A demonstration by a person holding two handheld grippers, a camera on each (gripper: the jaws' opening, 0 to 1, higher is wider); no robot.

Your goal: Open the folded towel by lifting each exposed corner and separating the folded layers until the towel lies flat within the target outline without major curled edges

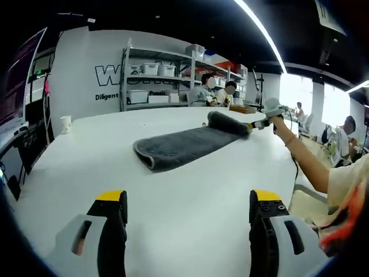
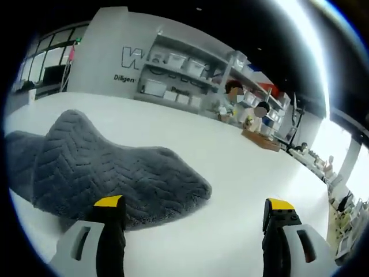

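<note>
1. The towel [image 1: 190, 145] is dark grey and lies on a white table [image 1: 115, 167]. In the left gripper view it sits about mid-table, well ahead of the left gripper [image 1: 189, 210].
2. Its near end in that view is a rounded fold with layers stacked. Its far end rises in a rolled hump.
3. The left gripper has its jaws spread wide, holding nothing. Bare table shows between the yellow-tipped jaws, and they are well apart from the towel.
4. The right gripper [image 1: 260, 123], seen in the left gripper view, is held at the towel's far raised end by a hand [image 1: 278, 121] on an outstretched arm. It looks to be touching or just beside the cloth there; I cannot tell from this view whether it pinches it.
5. In the right gripper view the towel [image 2: 109, 167] is close in front, bunched into a peak at the left with a herringbone pile. It slopes down to a rounded edge lying on the table [image 2: 242, 173].
6. The right gripper [image 2: 195, 214] there shows both jaws standing apart with nothing between them. The left jaw's tip overlaps the towel's near edge; the right jaw is over bare table.
7. Behind the table stand shelves [image 1: 161, 75] with white bins. Seated people [image 1: 216, 92] are beside them, and a paper cup [image 1: 66, 123] stands near the table's left edge.
</note>
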